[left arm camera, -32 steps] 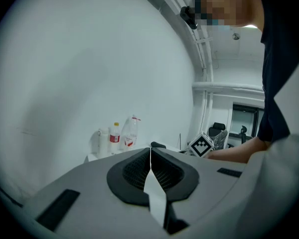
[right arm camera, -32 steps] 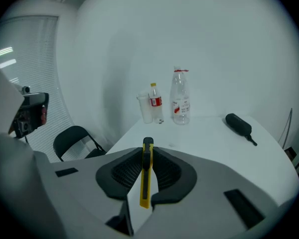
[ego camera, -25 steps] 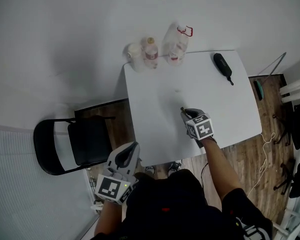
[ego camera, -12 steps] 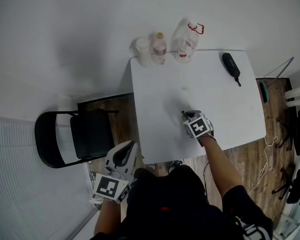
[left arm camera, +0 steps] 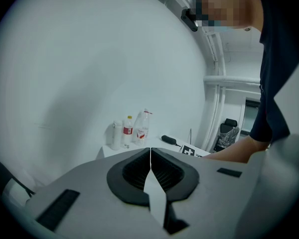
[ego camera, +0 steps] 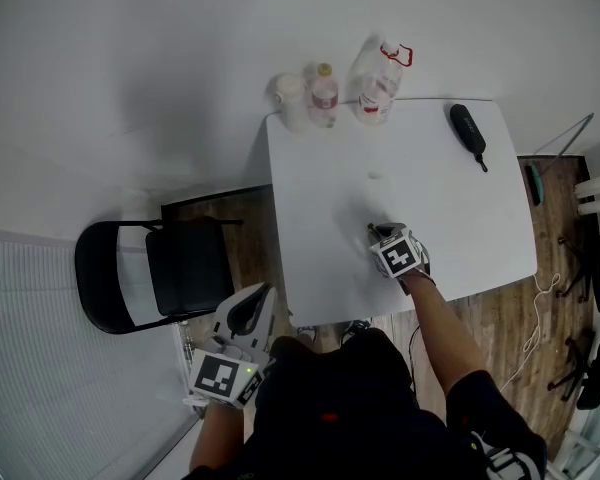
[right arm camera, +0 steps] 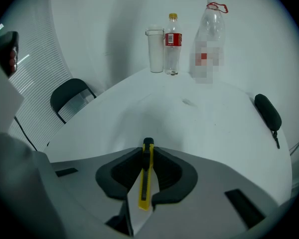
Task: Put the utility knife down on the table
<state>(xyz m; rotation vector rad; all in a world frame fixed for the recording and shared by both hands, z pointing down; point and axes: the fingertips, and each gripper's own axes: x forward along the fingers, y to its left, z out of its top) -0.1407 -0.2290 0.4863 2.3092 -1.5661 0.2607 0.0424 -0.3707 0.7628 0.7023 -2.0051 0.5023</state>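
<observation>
A yellow and black utility knife (right arm camera: 146,176) is clamped lengthwise between the jaws of my right gripper (right arm camera: 147,151), its black tip poking out past the fingertips. In the head view that right gripper (ego camera: 376,234) hangs low over the white table (ego camera: 330,198), close to its near edge, pointing steeply down. My left gripper (ego camera: 248,313) stays off the table at the lower left, beside the person's body. In the left gripper view its jaws meet with nothing between them (left arm camera: 150,156).
At the table's far edge stand a white cup (ego camera: 291,95), a small bottle with a red label (ego camera: 324,92) and a large clear bottle (ego camera: 380,76). A black oblong case (ego camera: 468,129) lies at the far right. A black chair (ego camera: 150,273) stands left of the table.
My right gripper has come down closer to the tabletop with the knife still in it. The left gripper has hardly moved.
</observation>
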